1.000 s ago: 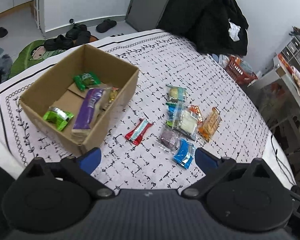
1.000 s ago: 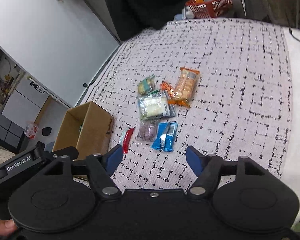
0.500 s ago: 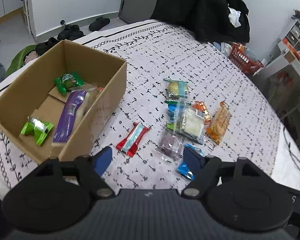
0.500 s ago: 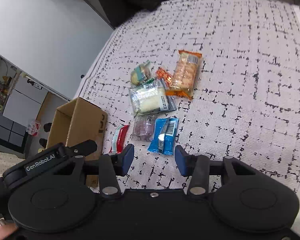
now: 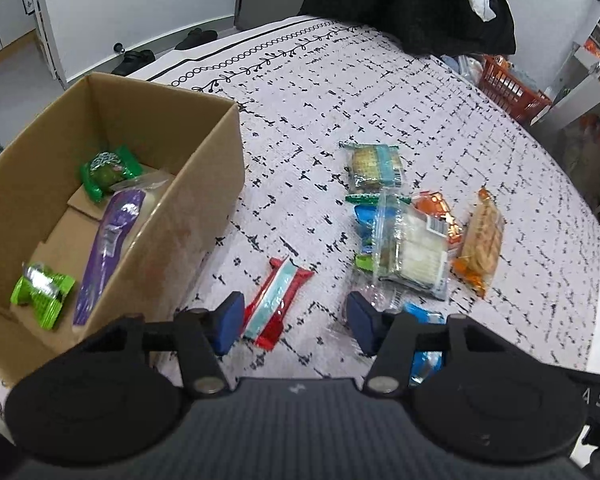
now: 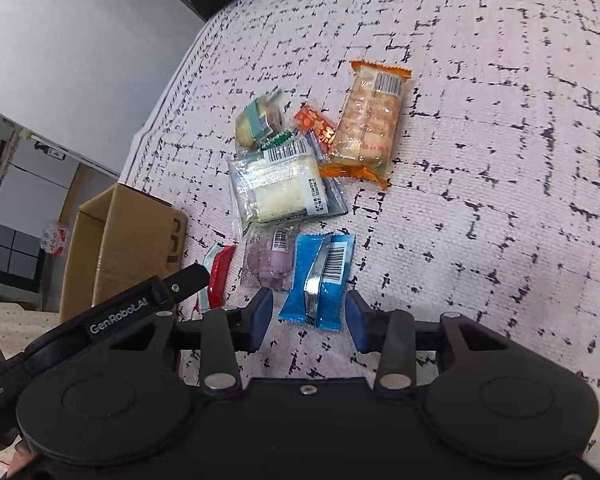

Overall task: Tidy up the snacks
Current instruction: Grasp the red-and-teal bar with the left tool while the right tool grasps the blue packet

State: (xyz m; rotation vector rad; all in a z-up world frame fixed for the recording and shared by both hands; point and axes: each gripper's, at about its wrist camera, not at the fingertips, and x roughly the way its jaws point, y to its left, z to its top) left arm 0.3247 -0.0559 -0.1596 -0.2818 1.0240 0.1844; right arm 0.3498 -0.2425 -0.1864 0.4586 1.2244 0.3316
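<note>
Several snack packets lie on the patterned cloth. A red and pale-blue bar (image 5: 274, 306) lies just ahead of my left gripper (image 5: 294, 326), close to its left finger; the jaws are closing and no pad touches it. My right gripper (image 6: 307, 319) hovers over a blue packet (image 6: 320, 276), whose near end sits between the closing jaws, pads apart from it. A cardboard box (image 5: 112, 204) at the left holds green packets (image 5: 42, 294) and a purple one (image 5: 110, 248). A clear white-filled packet (image 6: 276, 188), a purple bun packet (image 6: 270, 262) and an orange cracker packet (image 6: 370, 128) lie beyond.
A black coat (image 5: 412, 0) hangs past the table's far edge, beside an orange basket (image 5: 512, 88). Shoes (image 5: 134, 60) lie on the floor beyond the box. Bare cloth stretches right of the snack cluster. The left gripper's body (image 6: 140, 308) shows in the right wrist view.
Both grippers have come down and closer to the snacks, and both sets of jaws have narrowed. The red bar and the blue packet now sit right at the fingertips.
</note>
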